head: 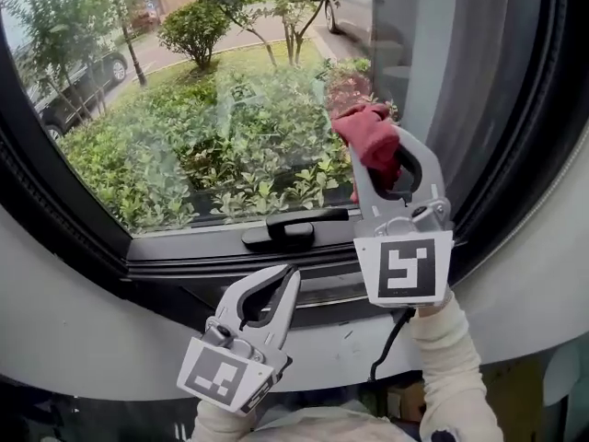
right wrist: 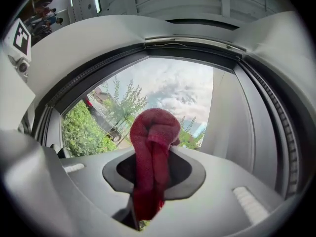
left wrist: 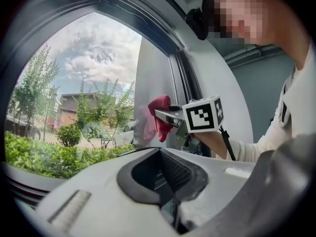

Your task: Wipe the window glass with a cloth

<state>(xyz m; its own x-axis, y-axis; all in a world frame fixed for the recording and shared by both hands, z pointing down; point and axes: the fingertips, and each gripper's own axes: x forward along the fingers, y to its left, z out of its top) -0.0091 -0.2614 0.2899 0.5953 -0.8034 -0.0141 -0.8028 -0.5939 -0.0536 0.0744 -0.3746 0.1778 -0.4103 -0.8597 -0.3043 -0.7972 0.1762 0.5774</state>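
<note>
A dark red cloth (head: 370, 136) is bunched up between the jaws of my right gripper (head: 373, 150), which is shut on it. The cloth is held up at the right part of the window glass (head: 212, 109), near the right side of the frame; whether it touches the pane I cannot tell. In the right gripper view the cloth (right wrist: 153, 147) hangs folded through the jaws in front of the glass (right wrist: 173, 93). My left gripper (head: 287, 279) is low, below the sill, shut and holding nothing. From the left gripper view the cloth (left wrist: 159, 113) and the right gripper (left wrist: 170, 115) show against the pane.
A black window handle (head: 290, 231) lies flat on the lower frame between the two grippers. The thick black window frame (head: 55, 219) curves round the glass, with white wall (head: 83, 330) below. A black cable (head: 386, 343) hangs from the right gripper. Shrubs and a parked car are outside.
</note>
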